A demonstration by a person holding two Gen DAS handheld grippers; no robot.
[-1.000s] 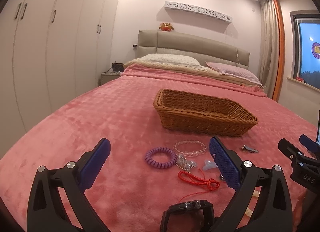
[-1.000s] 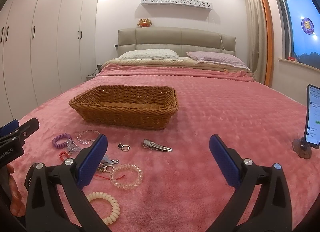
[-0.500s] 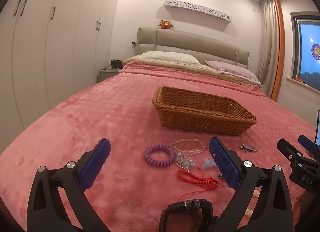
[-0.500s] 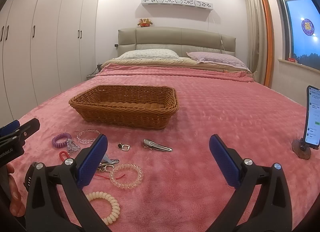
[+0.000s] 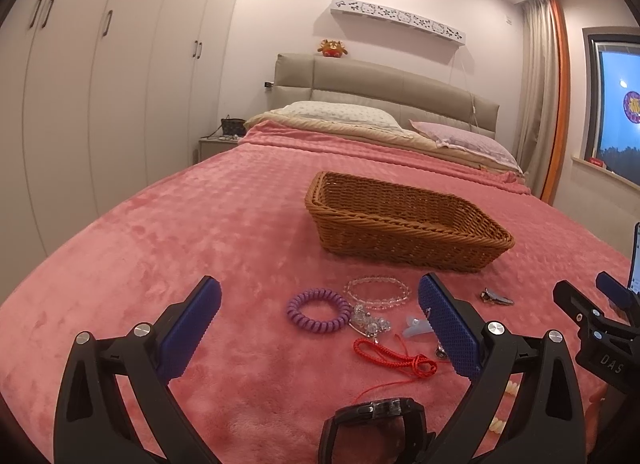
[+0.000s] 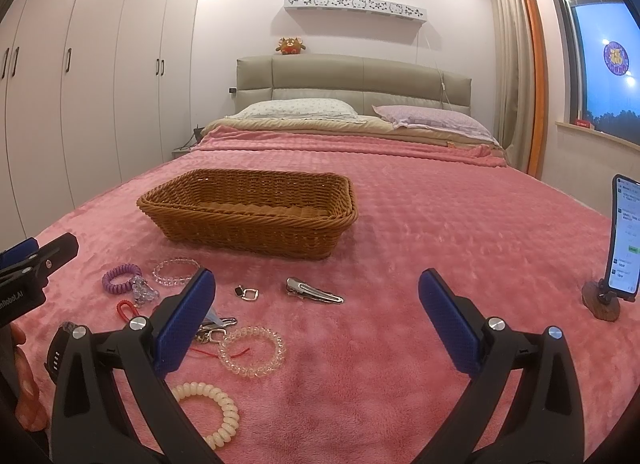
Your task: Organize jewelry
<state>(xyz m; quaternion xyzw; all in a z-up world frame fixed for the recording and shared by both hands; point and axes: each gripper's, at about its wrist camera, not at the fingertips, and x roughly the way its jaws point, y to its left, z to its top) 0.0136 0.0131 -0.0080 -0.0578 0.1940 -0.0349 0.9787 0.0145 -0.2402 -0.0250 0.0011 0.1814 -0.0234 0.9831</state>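
A brown wicker basket [image 5: 408, 220] [image 6: 248, 212] sits on the pink bed. In front of it lie a purple coil hair tie [image 5: 318, 309] [image 6: 120, 278], a clear bead bracelet [image 5: 378, 291] [image 6: 176, 271], a red cord [image 5: 396, 356], a silver hair clip [image 6: 312, 291], a clear coil tie [image 6: 252, 350], a cream coil tie [image 6: 212, 408] and a black watch [image 5: 376, 416]. My left gripper [image 5: 320, 332] is open and empty above the purple tie. My right gripper [image 6: 316, 320] is open and empty, just right of the pile.
A phone on a wooden stand [image 6: 622, 248] stands on the bed at the right. Wardrobes [image 5: 100, 84] line the left wall. Pillows [image 6: 304, 108] and the headboard are at the far end. The pink blanket [image 6: 440, 224] stretches right of the basket.
The left gripper has tilted slightly so the jewelry sits a little lower in its view. The right gripper has barely moved. Both stay open.
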